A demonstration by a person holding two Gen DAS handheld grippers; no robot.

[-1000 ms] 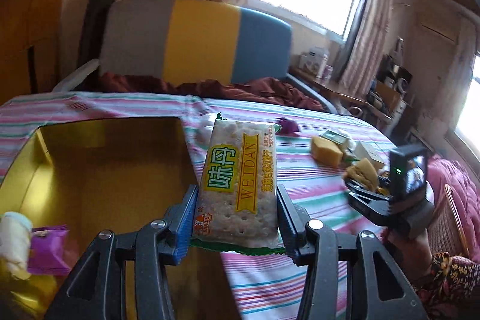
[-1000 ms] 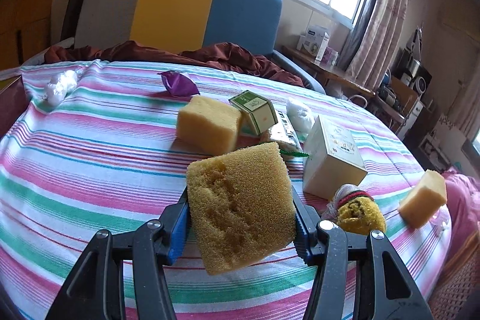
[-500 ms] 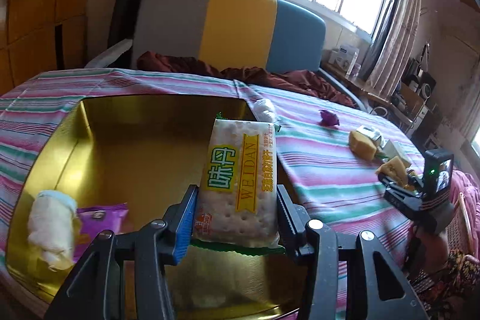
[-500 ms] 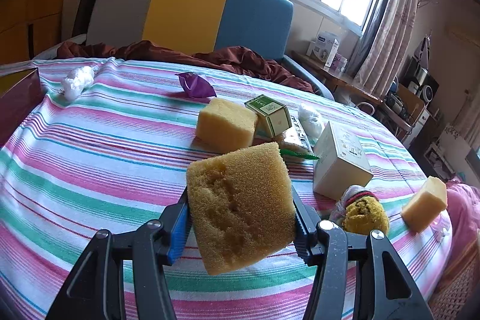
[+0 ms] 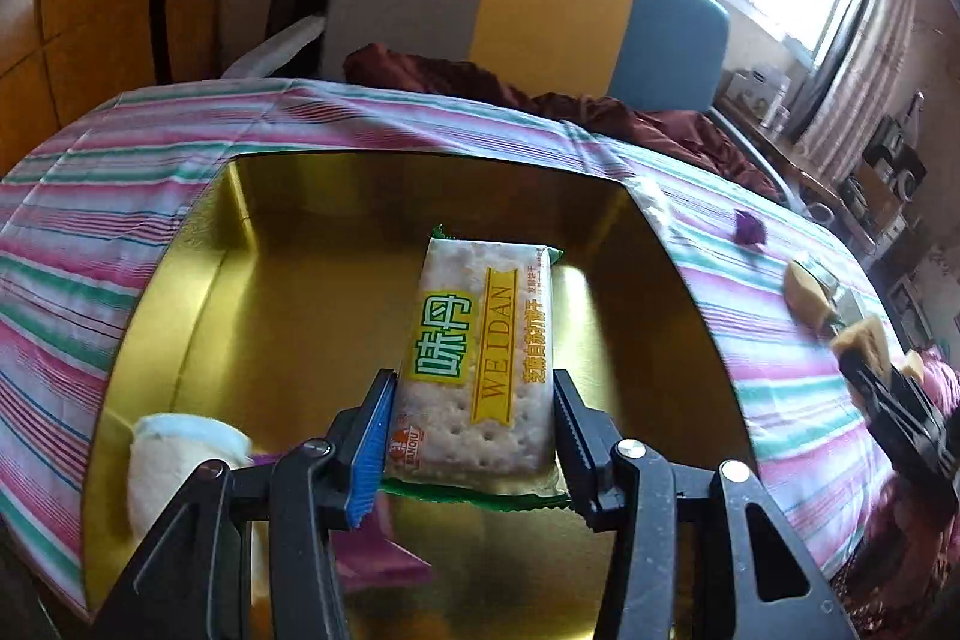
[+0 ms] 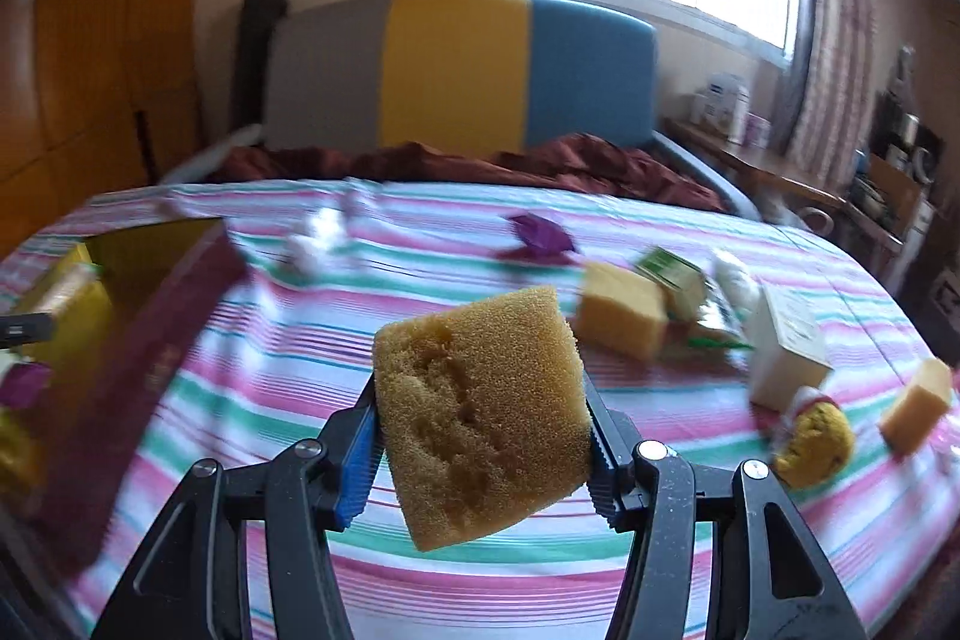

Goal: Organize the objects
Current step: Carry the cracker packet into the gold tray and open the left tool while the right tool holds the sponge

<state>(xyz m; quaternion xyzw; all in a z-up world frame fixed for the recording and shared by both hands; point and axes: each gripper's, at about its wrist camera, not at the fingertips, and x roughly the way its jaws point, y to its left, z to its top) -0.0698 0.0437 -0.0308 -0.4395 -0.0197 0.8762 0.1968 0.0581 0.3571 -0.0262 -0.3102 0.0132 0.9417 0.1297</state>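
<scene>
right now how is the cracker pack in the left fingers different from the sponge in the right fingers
The cracker pack is a flat, printed wrapper with green and yellow labels; the sponge is a thick, plain, porous yellow block. The cracker pack hangs over the open gold tin, while the sponge is above the striped cloth. The pack sits nearly upright; the sponge is tilted. Both are clamped between fingers and lifted clear.

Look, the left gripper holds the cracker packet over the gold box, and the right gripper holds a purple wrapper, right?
Not quite. The left gripper does hold the cracker packet over the gold box, but the right gripper holds a yellow sponge, not a purple wrapper. The right wrist view shows the sponge squeezed between its jaws.
</scene>
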